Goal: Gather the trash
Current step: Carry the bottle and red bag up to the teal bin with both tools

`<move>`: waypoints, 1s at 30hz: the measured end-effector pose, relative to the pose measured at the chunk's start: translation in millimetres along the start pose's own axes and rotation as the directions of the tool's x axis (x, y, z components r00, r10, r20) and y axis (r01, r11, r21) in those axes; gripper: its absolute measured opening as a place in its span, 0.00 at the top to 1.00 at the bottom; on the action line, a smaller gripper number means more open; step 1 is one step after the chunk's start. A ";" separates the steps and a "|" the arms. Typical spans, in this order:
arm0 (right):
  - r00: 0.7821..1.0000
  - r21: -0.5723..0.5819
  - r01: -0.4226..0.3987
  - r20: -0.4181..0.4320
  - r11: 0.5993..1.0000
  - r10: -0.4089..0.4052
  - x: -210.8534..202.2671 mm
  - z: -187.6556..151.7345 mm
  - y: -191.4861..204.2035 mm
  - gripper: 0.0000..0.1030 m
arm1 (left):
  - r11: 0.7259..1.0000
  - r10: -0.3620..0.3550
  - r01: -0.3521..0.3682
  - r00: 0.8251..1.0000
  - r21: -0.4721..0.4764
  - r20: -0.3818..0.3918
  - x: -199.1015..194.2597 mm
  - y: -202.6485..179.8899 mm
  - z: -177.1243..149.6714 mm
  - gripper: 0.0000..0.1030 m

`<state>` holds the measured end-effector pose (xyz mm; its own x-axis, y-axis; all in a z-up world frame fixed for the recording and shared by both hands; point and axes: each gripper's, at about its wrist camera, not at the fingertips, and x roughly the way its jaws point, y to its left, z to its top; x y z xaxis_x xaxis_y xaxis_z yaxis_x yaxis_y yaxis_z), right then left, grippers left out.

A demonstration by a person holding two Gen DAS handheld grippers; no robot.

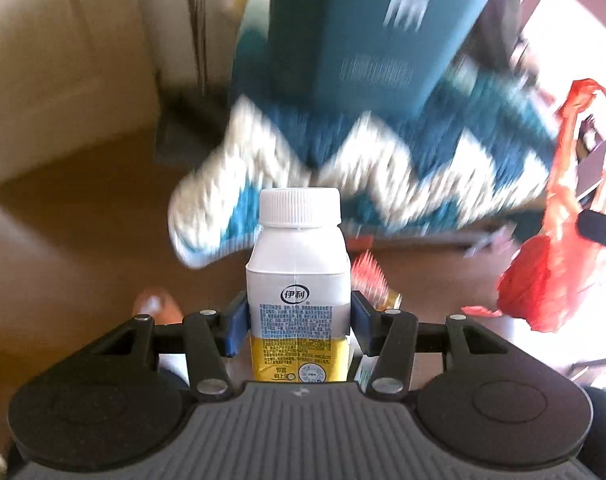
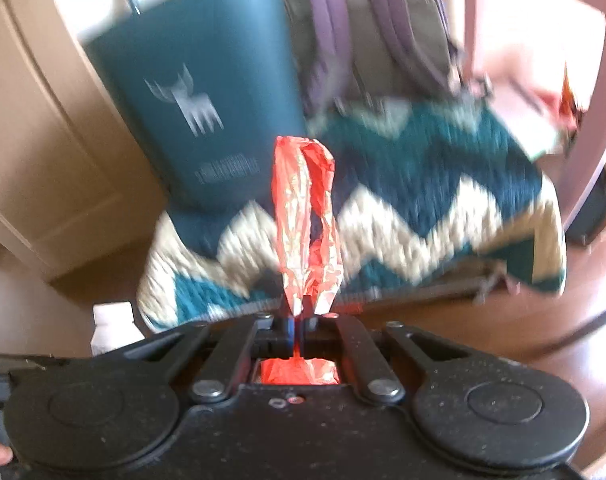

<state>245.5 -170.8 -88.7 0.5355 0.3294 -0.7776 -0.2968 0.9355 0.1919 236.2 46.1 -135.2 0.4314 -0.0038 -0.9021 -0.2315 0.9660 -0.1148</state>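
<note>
My left gripper (image 1: pixel 299 320) clamped a white & yellow milk bottle (image 1: pixel 298 280) upright btwn both pads, my right gripper (image 2: pixel 299 326) pinched shut on a red plastic bag (image 2: pixel 307 216), handles sticking up, teal zigzag blanket (image 2: pixel 443 184) behind.

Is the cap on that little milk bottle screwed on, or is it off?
On. The white ribbed cap sits on the neck of the milk bottle, which the left gripper clamps by its sides.
</note>
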 end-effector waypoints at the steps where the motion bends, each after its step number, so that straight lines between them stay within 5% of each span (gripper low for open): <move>1: 1.000 -0.015 -0.008 0.029 1.000 0.008 -8.7 11.4 4.0 0.99 | 1.000 -0.005 0.005 0.999 0.011 0.035 -13.1 -1.7 9.7 0.50; 9: 0.972 -0.112 -0.047 0.222 0.993 0.072 -65.6 93.4 33.5 0.99 | 0.993 -0.043 0.011 0.961 0.117 0.273 -105.7 -24.9 83.2 0.50; 20: 0.903 -0.174 -0.072 0.406 0.982 0.138 -96.2 203.7 65.4 0.99 | 0.990 -0.072 0.004 0.873 0.141 0.482 -173.3 -42.5 199.8 0.50; 25: 0.887 -0.164 -0.094 0.433 0.982 0.157 -84.6 241.7 70.1 0.99 | 0.994 -0.071 0.017 0.864 0.112 0.499 -166.9 -39.2 237.0 0.50; 30: 0.900 -0.158 -0.095 0.409 0.983 0.153 -47.2 260.5 69.0 0.99 | 0.995 -0.061 0.015 0.871 0.098 0.487 -137.4 -38.4 252.3 0.50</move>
<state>405.7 -88.5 117.2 0.7596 0.4917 -0.4257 -0.4677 0.8678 0.1679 405.8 74.6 98.1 0.8147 0.0638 -0.5763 -0.1385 0.9866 -0.0865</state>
